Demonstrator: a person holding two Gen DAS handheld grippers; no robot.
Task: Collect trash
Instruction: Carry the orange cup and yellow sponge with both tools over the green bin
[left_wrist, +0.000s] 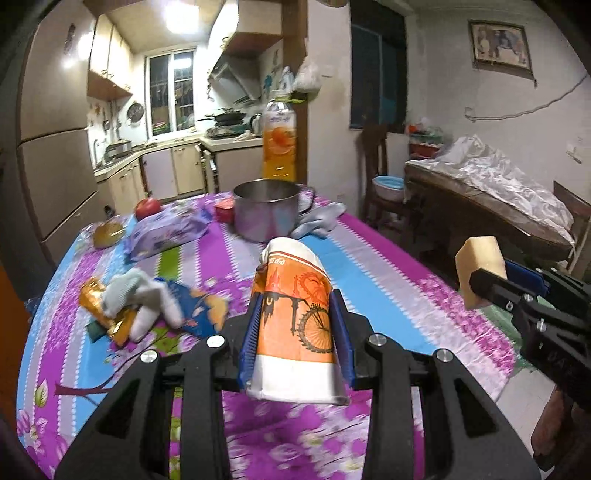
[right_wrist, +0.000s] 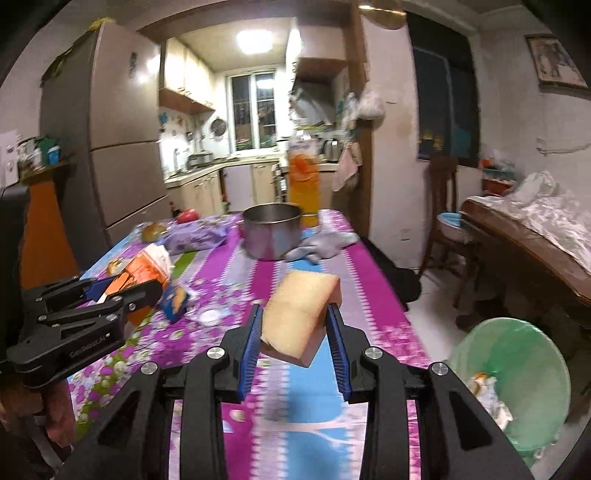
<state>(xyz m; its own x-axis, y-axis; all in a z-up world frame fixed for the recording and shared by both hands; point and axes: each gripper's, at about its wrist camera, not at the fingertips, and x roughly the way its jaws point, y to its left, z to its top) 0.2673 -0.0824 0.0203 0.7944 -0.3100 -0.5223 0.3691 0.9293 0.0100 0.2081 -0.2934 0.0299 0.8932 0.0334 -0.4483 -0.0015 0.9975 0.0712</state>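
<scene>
I note a green-lined bin (right_wrist: 517, 384) on the floor off the table's right edge, holding crumpled white and orange scraps. On the floral tablecloth (left_wrist: 369, 266) stands a steel pot (left_wrist: 267, 210); I cannot see its inside. An orange drink bottle (left_wrist: 279, 140), partly full, stands behind it. My left gripper (left_wrist: 295, 332) is clamped on a flattened paper cup (left_wrist: 295, 314), white with an orange band and a black bicycle print, its rim crushed, held clear above the table. My right gripper (right_wrist: 293, 332) grasps a pale yellow sponge (right_wrist: 299, 314), a soft block with a darker underside, also held above the cloth. A purple wipes pack (left_wrist: 166, 232), gloves (left_wrist: 140, 302) and wrappers (left_wrist: 107, 310) lie on the table's left side.
</scene>
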